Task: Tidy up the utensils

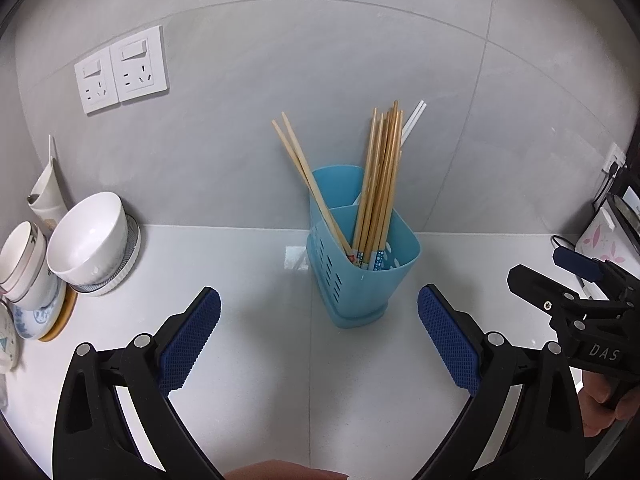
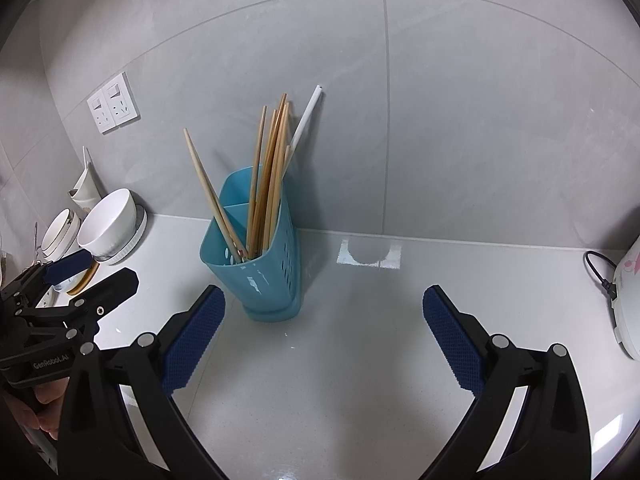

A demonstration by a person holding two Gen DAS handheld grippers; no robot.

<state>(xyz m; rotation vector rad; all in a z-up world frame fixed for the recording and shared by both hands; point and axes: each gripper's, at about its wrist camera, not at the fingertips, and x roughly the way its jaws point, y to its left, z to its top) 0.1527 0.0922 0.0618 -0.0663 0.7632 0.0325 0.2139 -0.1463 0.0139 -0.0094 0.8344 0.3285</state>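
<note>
A blue plastic utensil holder (image 1: pixel 362 276) stands on the white counter against the grey wall. Its front compartment holds several wooden chopsticks (image 1: pixel 380 184); two of them (image 1: pixel 308 180) lean to the left. A white utensil handle (image 1: pixel 412 122) sticks up from the back compartment. My left gripper (image 1: pixel 320 340) is open and empty, just in front of the holder. My right gripper (image 2: pixel 324 340) is open and empty, with the holder (image 2: pixel 260 264) ahead and to its left. The right gripper also shows at the right edge of the left wrist view (image 1: pixel 560 280).
Stacked white bowls (image 1: pixel 88 236) and plates (image 1: pixel 36 312) stand at the left by the wall. Two wall sockets (image 1: pixel 120 70) are above them. A white appliance (image 2: pixel 628 296) with a black cable stands at the right.
</note>
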